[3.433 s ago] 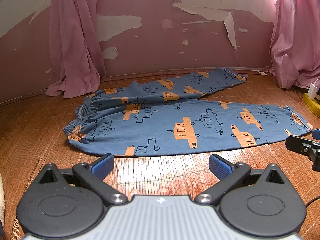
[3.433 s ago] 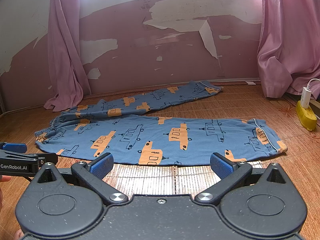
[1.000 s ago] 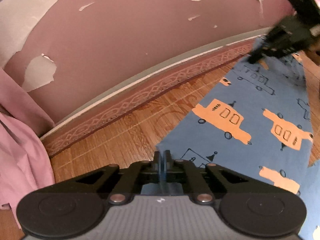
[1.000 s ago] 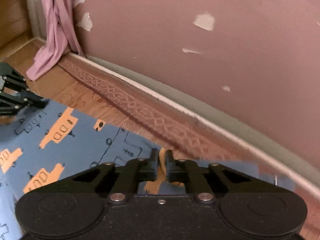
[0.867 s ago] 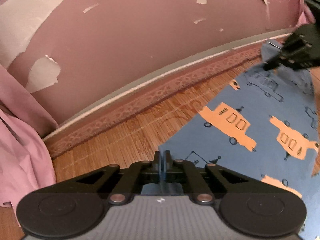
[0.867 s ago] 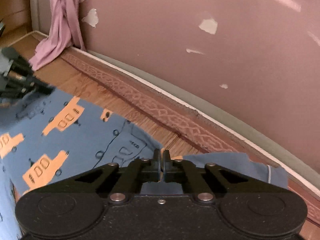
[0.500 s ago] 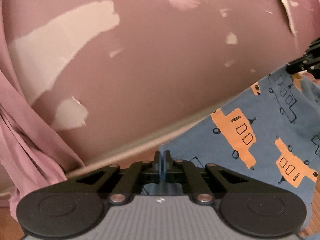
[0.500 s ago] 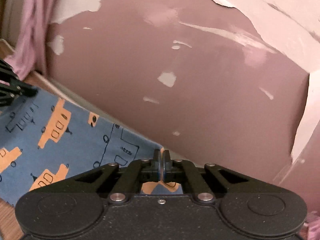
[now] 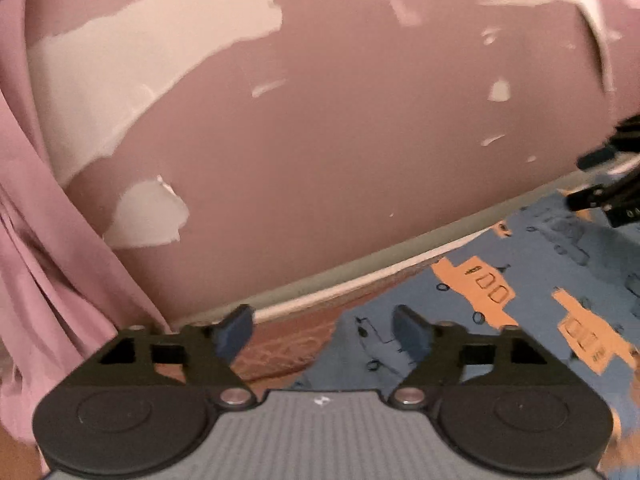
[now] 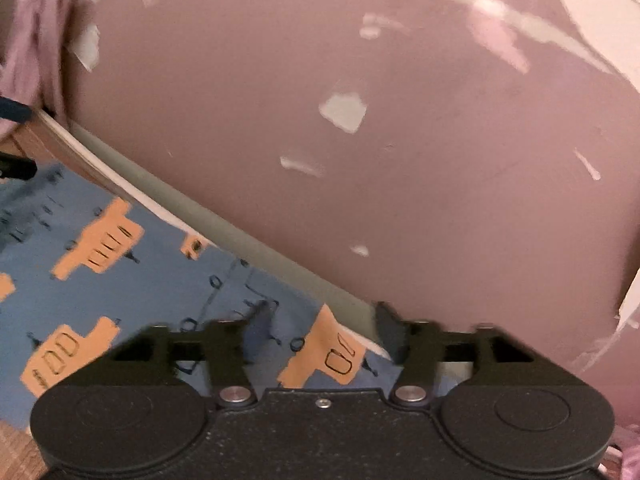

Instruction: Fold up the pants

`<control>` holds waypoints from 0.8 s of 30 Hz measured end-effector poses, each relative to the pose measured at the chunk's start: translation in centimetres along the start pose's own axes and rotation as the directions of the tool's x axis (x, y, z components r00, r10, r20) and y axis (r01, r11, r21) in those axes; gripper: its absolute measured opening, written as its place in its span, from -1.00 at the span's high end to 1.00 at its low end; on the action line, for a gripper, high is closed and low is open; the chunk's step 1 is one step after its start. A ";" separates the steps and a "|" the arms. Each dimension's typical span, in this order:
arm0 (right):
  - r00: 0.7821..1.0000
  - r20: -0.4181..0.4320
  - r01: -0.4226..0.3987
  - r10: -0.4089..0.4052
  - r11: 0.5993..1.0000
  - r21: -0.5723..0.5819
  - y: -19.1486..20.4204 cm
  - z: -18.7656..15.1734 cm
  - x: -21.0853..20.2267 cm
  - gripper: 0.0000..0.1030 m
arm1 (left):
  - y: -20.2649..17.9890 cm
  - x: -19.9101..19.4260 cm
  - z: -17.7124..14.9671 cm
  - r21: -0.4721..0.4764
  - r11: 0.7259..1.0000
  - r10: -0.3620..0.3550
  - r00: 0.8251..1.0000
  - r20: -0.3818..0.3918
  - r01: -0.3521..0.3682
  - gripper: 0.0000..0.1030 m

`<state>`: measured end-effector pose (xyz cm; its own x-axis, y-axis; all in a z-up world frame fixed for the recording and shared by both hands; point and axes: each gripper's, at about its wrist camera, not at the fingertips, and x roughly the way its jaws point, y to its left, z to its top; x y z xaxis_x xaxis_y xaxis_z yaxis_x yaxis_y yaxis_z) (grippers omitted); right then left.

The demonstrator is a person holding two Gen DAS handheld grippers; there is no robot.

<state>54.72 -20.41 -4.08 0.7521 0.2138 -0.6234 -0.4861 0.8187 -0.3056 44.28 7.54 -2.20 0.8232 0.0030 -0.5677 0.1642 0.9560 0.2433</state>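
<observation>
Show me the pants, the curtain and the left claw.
pants (image 9: 520, 320), left wrist view, blue cloth beside an orange car print
curtain (image 9: 48, 280), left wrist view, pink folds at left
left claw (image 9: 323, 330), left wrist view, midway between open fingertips

**Wooden floor along the wall**

The floor is brown wood with a patterned strip running beside the pale skirting board. The blue pants, printed with orange vehicles, lie spread on it close to the wall. A pink curtain hangs down toward the boards at the left.
</observation>
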 end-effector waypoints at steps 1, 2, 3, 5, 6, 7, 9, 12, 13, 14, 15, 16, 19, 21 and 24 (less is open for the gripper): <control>0.999 0.021 -0.031 0.032 0.999 -0.008 -0.2 -0.2 -0.4 -0.37 | 0.9 -0.5 -0.2 0.029 0.999 -0.023 1.000 0.007 0.023 -0.77; 0.996 0.033 -0.077 0.078 0.997 -0.021 0.1 0.1 -0.3 -0.42 | 1.5 -1.0 -0.4 0.055 0.998 -0.040 0.999 0.007 0.039 -0.79; 0.991 0.046 -0.123 0.125 0.992 -0.034 0.0 0.1 -0.8 -0.55 | 2.3 -1.3 -0.8 0.084 0.995 -0.050 0.999 -0.001 0.049 -0.80; 0.975 0.059 -0.209 0.212 0.976 -0.058 0.3 0.6 -0.9 -0.75 | 3.7 -1.6 -1.6 0.106 0.992 -0.063 0.997 -0.031 0.066 -0.80; 0.966 0.058 -0.248 0.252 0.966 -0.066 0.7 1.0 -0.7 -0.80 | 4.4 -1.6 -2.1 0.102 0.993 -0.063 0.997 -0.045 0.067 -0.80; 0.955 0.053 -0.288 0.293 0.955 -0.073 1.1 1.6 -0.5 -0.80 | 5.2 -1.3 -2.7 0.088 0.994 -0.058 0.996 -0.064 0.064 -0.80; 0.935 0.045 -0.347 0.352 0.933 -0.090 2.3 3.1 0.0 -0.81 | 6.3 -1.1 -3.5 0.044 0.996 -0.072 0.994 -0.086 0.076 -0.76; 0.927 -0.004 -0.371 0.374 0.918 -0.142 5.0 5.3 1.5 -0.76 | 7.1 -0.8 -4.0 0.003 0.995 -0.102 0.989 -0.107 0.103 -0.62; 0.928 -0.028 -0.371 0.372 0.913 -0.169 5.8 5.9 2.2 -0.71 | 6.9 -0.7 -4.0 0.008 0.994 -0.103 0.988 -0.112 0.105 -0.60; 0.928 -0.051 -0.370 0.368 0.908 -0.194 6.4 6.3 2.8 -0.68 | 6.7 -0.6 -3.9 0.022 0.995 -0.093 0.988 -0.126 0.096 -0.49; 0.931 -0.066 -0.366 0.360 0.906 -0.213 6.6 6.4 3.1 -0.58 | 6.6 0.1 -3.7 0.034 0.995 -0.083 0.986 -0.147 0.088 -0.26; 0.933 -0.079 -0.360 0.351 0.905 -0.228 6.8 6.7 3.6 -0.47 | 6.5 0.6 -3.6 0.042 0.996 -0.074 0.982 -0.172 0.082 -0.11; 0.932 -0.102 -0.361 0.347 0.907 -0.215 6.6 7.2 4.4 -0.30 | 6.6 1.2 -3.6 0.005 0.995 -0.098 0.976 -0.193 0.101 0.23; 0.932 -0.124 -0.359 0.340 0.909 -0.209 6.4 7.2 5.0 -0.28 | 6.4 1.1 -3.6 0.005 0.993 -0.112 0.975 -0.193 0.115 0.50; 0.914 -0.175 -0.395 0.367 0.903 -0.170 6.0 6.9 5.9 -0.27 | 5.6 0.9 -3.6 0.037 0.990 -0.128 0.970 -0.207 0.138 0.97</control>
<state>59.34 -10.51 -4.63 0.4309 0.4026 -0.8076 -0.8118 0.5638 -0.1520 43.97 13.97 -4.13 0.6649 -0.0583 -0.7447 0.2961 0.9358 0.1911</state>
